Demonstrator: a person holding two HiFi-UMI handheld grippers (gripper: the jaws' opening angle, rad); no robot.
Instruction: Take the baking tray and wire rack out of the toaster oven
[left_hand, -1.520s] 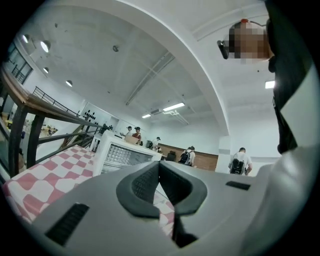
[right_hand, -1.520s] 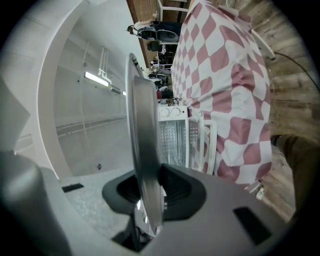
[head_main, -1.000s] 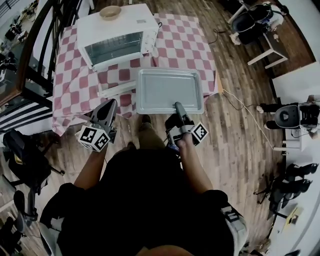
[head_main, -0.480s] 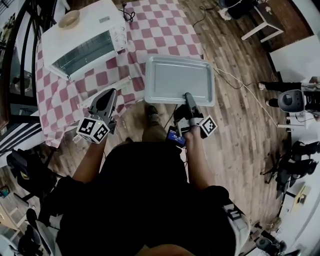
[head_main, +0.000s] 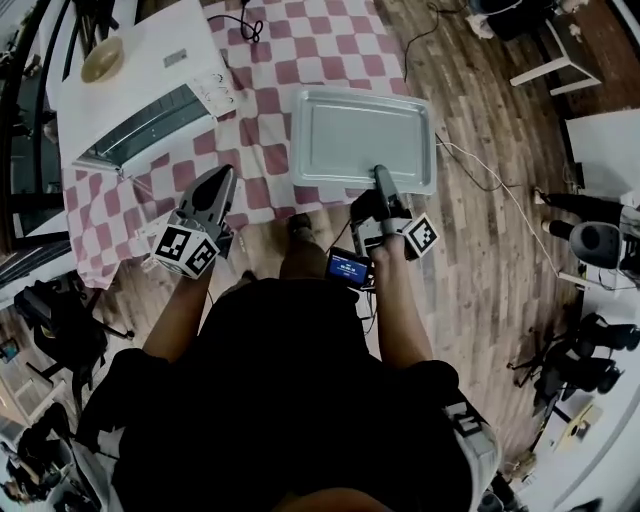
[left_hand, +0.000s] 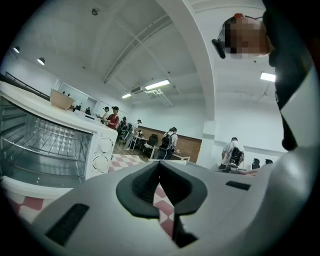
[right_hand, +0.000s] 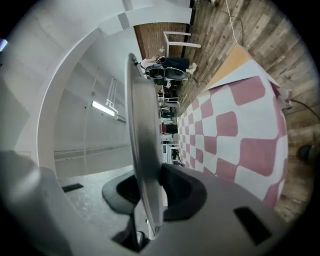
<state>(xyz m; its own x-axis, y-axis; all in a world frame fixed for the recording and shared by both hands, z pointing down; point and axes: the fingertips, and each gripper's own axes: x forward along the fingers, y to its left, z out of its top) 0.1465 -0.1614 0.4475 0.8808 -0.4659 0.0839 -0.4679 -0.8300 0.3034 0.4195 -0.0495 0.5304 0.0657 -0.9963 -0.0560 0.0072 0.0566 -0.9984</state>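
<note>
While R gripper (head_main: 382, 178) grips tray (head_main: 360, 135), it's moved further from oven (head_main: 140, 90).

Nothing here can be read as a word, brand or number. The toaster oven (head_main: 140, 90) has a small grey label (head_main: 176, 58) on its top and print round its dials (head_main: 222, 92) — both too small to make out. The cube (head_main: 187, 250) on the left gripper (head_main: 221, 174) and the cube (head_main: 420, 236) on the right gripper (head_main: 381, 173) carry black-and-white square markers — patterns, not letters. A little blue screen (head_main: 349, 268) glows, its content blurred.
</note>
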